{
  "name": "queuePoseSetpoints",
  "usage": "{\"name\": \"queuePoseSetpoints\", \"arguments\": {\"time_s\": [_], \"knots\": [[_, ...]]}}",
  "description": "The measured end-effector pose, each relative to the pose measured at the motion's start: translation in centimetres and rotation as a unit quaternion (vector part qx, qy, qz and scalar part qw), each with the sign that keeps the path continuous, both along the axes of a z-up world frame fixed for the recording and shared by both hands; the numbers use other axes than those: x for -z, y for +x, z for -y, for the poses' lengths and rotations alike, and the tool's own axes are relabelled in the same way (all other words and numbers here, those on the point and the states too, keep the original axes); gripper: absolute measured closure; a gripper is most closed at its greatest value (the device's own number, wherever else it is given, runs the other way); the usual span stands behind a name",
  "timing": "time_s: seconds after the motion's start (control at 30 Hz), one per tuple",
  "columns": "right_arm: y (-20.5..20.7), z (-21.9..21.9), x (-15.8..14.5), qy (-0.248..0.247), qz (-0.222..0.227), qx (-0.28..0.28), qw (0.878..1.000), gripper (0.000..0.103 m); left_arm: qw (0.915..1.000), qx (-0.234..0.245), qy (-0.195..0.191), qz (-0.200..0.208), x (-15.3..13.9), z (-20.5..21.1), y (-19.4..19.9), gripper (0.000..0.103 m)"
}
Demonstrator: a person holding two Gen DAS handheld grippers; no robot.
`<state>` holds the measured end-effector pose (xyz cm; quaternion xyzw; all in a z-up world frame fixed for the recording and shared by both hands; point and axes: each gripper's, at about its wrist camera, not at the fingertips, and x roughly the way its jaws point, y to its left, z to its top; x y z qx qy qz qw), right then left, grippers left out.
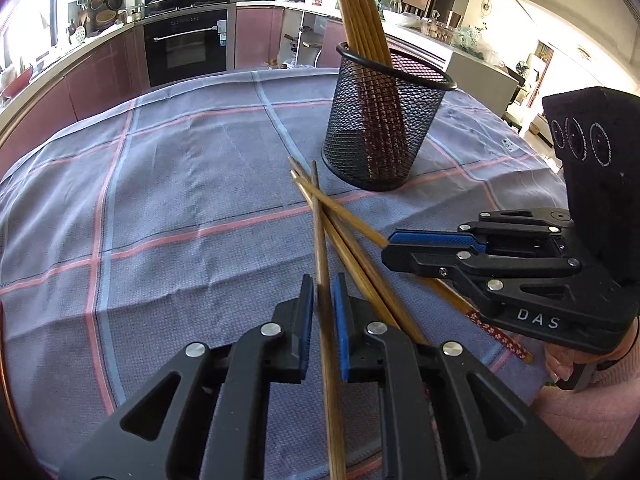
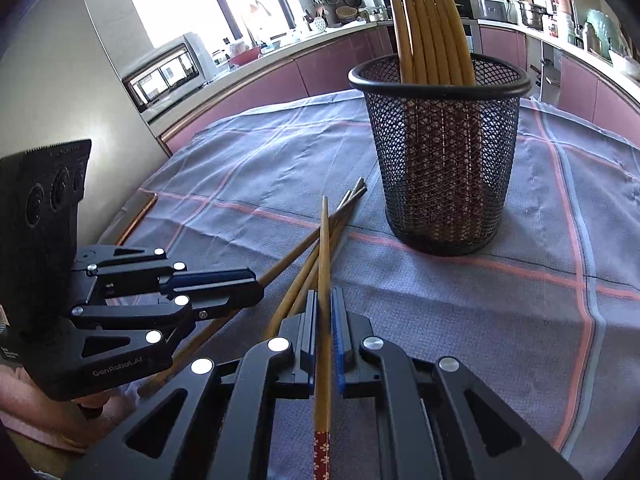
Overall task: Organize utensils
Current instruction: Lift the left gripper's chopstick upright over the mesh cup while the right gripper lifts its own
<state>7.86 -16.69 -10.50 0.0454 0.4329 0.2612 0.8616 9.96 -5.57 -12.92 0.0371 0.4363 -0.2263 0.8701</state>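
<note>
Chopsticks [image 1: 340, 236] crossed low centre on cloth [image 1: 160, 200], below mesh holder [image 1: 384, 120]. Left gripper [image 1: 324, 308], right gripper [image 2: 325, 320] each pinching one stick. Light, stiff, slick; best gripped mid-shaft.

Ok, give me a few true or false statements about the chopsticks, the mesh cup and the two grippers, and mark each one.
1. The mesh cup stands upright on the checked cloth. True.
2. The cup is empty. False: several chopsticks stand in it.
3. The right gripper is shut on a chopstick. True.
4. The left gripper holds nothing. False: it is shut on a chopstick.
5. Loose chopsticks lie crossed on the cloth. True.
</note>
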Motion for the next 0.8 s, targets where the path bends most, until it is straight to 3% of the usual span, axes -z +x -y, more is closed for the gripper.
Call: {"name": "queuePoseSetpoints", "arguments": {"time_s": [0.27, 0.37, 0.47, 0.8], "knots": [[0.2, -0.1, 0.2, -0.004, 0.000, -0.003, 1.000, 0.096, 1.0000, 0.003, 0.003, -0.007, 0.3, 0.3, 1.3, 0.086], [0.0, 0.1, -0.1, 0.001, 0.007, -0.005, 1.000, 0.097, 0.9999, -0.006, 0.005, -0.006, 0.2, 0.5, 1.5, 0.095], [-0.3, 0.5, -0.8, 0.009, 0.017, -0.005, 1.000, 0.097, 1.0000, -0.008, 0.002, -0.003, 0.0, 0.5, 1.4, 0.095], [-1.2, 1.8, -3.6, 0.037, 0.055, -0.001, 0.998, 0.097, 0.9992, -0.008, -0.035, 0.019, -2.5, -0.7, 0.6, 0.095]]}}
